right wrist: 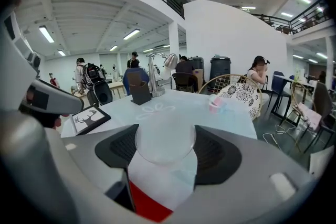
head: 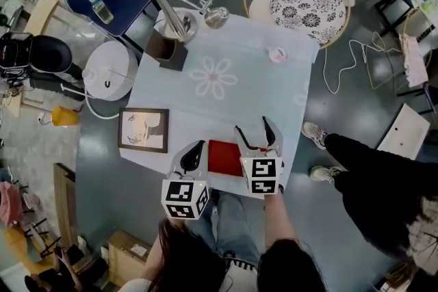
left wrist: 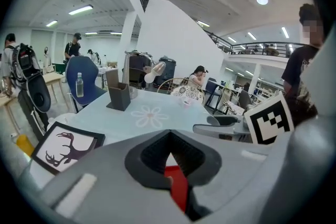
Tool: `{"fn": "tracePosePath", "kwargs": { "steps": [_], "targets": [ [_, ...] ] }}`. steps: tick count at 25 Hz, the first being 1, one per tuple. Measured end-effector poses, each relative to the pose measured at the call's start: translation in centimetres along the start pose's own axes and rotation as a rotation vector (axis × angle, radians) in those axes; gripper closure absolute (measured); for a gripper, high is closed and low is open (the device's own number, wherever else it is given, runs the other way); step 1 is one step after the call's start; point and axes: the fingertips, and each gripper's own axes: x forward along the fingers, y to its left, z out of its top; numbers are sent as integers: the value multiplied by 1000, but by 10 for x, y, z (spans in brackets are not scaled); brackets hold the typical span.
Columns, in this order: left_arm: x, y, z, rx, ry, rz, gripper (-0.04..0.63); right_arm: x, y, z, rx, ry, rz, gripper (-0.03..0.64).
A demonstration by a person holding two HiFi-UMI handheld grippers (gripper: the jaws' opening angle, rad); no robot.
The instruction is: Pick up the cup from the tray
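- The clear, slightly frosted plastic cup point(right wrist: 165, 140) sits between the two black ribbed pads of the right gripper point(head: 253, 128). Its round rim faces that gripper's camera.
- The right gripper's jaws stand moderately apart, closed in on the cup's sides, so the grasp looks made.
- The flat red rectangular tray point(head: 222, 155) lies at the near edge of the table. The right gripper view shows a strip of it just below the cup.
- I cannot tell whether the cup's base touches the tray or is clear of it. Judging from this, the gripping is done and the lift away from the tray is what remains, or has barely begun.
- The left gripper point(head: 197, 148) hangs over the tray's left edge with its jaws together and nothing in them.
- Farther out on the pale blue tablecloth with a white flower print point(head: 253, 92) lie a black-framed deer picture point(head: 144, 129) and a dark square holder point(head: 168, 48), both well apart from the tray.
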Motion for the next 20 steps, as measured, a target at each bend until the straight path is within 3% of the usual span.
{"fn": "tracePosePath", "kwargs": {
  "steps": [20],
  "targets": [
    [14,10,-6,-28,-39,14,595,27,-3,-25,15,28,-2,267]
  ]
}}
